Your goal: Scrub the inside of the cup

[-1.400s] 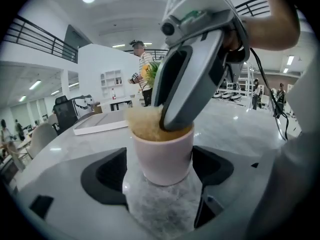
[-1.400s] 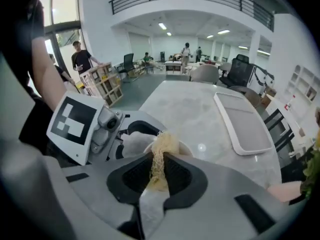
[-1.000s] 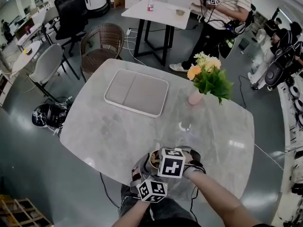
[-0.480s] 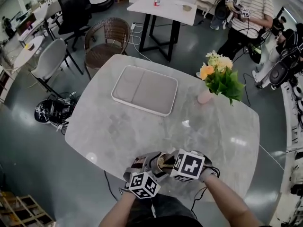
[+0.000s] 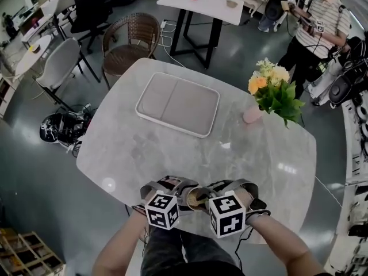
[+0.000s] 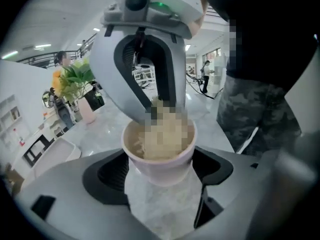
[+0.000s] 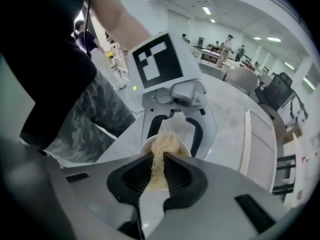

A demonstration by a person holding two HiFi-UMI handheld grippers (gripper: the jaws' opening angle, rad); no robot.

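A pale pink cup stands on the marble table near its front edge. My left gripper is shut on the cup, one jaw on each side of its wall. Facing it, my right gripper is shut on a tan fibrous scrubber that reaches down into the cup. In the head view the cup sits between the left gripper and the right gripper, whose marker cubes are side by side. The cup's bottom is hidden by the scrubber.
A flat grey-white tray lies at the table's far middle. A pink vase of flowers stands far right. Chairs, another table and a standing person are beyond. The table's front edge is right under the grippers.
The right gripper has come down from above the left one to beside it. Both grippers and the cup sit slightly nearer the front edge. The head view has shifted.
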